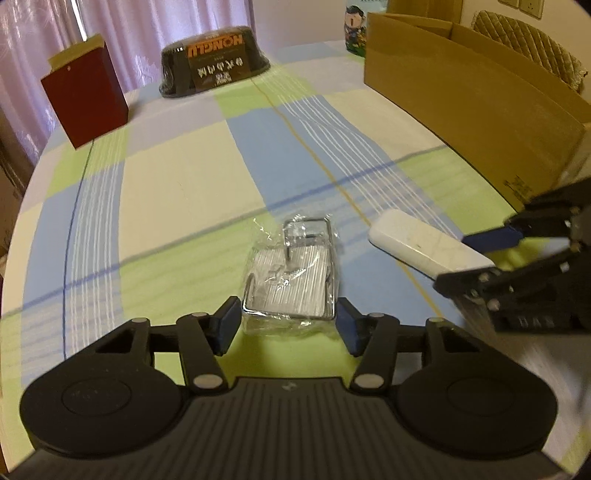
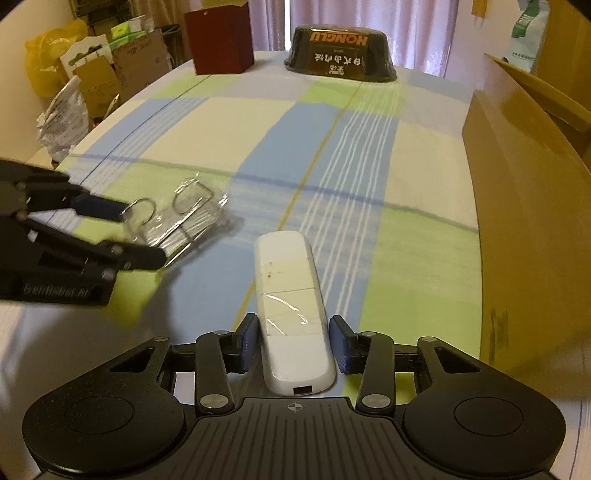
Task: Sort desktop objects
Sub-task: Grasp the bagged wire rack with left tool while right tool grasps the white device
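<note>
Evidently, two grasps are being set up: the left tool [image 1: 288, 325] is spread around the wrapped metal rack [image 1: 291, 273], the right tool [image 2: 294, 343] around the white remote [image 2: 291, 306], both lying on the surface [image 1: 184, 184]. Closing, then lifting toward the cardboard box [image 2: 524, 221], is likely needed.

Pale curtains [image 2: 369, 18]; quilted chair [image 1: 532, 48]; checked tablecloth [image 1: 177, 184].

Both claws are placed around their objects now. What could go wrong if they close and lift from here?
1. The left claw straddles only the near end of the plastic-wrapped metal rack; the loose film may slip, or the rack may tilt.
2. The right claw sits near one end of the long white remote, so its far end could droop.
3. The cardboard box stands close on the right; a swing might hit it.
</note>
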A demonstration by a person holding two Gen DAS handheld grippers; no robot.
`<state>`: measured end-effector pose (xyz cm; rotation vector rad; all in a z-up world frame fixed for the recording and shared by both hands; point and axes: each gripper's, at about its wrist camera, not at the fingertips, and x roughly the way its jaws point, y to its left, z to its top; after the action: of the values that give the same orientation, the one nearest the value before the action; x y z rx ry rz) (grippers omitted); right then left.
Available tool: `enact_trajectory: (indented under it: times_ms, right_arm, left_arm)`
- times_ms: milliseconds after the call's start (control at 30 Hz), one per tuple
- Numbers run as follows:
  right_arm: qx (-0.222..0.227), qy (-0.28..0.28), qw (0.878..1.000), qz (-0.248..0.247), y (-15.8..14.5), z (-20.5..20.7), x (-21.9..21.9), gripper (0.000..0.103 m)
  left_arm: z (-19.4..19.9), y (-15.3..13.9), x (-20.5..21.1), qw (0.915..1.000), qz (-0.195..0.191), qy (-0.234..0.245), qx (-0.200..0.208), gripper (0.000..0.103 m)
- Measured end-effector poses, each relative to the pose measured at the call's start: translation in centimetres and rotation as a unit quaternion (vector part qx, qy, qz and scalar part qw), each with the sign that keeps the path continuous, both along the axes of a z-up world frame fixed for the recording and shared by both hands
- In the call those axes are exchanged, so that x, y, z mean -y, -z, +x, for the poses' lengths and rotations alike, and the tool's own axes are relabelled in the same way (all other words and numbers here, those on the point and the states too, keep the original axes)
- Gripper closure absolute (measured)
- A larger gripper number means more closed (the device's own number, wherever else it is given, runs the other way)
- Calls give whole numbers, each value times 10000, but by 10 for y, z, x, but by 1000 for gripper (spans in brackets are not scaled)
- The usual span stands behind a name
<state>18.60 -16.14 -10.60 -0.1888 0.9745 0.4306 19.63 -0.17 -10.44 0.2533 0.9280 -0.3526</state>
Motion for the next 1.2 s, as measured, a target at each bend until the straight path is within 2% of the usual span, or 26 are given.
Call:
enact_trajectory:
  times_ms: [33, 167, 233, 400, 533, 633, 700, 767, 967, 1200]
  right_arm:
    - [5, -39, 10000, -6, 0, -4, 0, 62]
    - [90, -223, 9997, -85, 0, -7, -2, 61]
    - [142, -280, 9994, -138, 1, -4, -3, 48]
    - [158, -370, 9991, -161, 5, 4, -1, 47]
    - [141, -403, 9991, -78, 6, 5, 4, 47]
    - [137, -386, 9991, -50, 6, 5, 5, 48]
    - [162, -398, 9991, -39, 6, 4, 4, 60]
    - [187, -387, 9991, -55, 5, 4, 3, 63]
    - [148, -255, 9996, 2, 0, -5, 6, 64]
    - [179, 78, 9996, 189, -22, -32, 24, 64]
  left_arm:
    - [-3, 0, 1, 10000, 24, 16, 8, 45]
    - [-5, 0, 5, 9998, 151, 97, 70, 35]
    - [-2, 0, 6, 9997, 189, 91, 114, 35]
    - [7, 4, 9, 9995, 244, 157, 119, 35]
    - [10, 9, 10, 9994, 276, 200, 103, 37]
    - [10, 11, 10, 9994, 261, 208, 79, 44]
    - [9, 11, 10, 9994, 242, 223, 65, 48]
    - [8, 11, 12, 9994, 237, 239, 52, 53]
    - [0, 7, 14, 9995, 219, 218, -48, 54]
    - [-23, -10, 11, 9999, 86, 81, -102, 54]
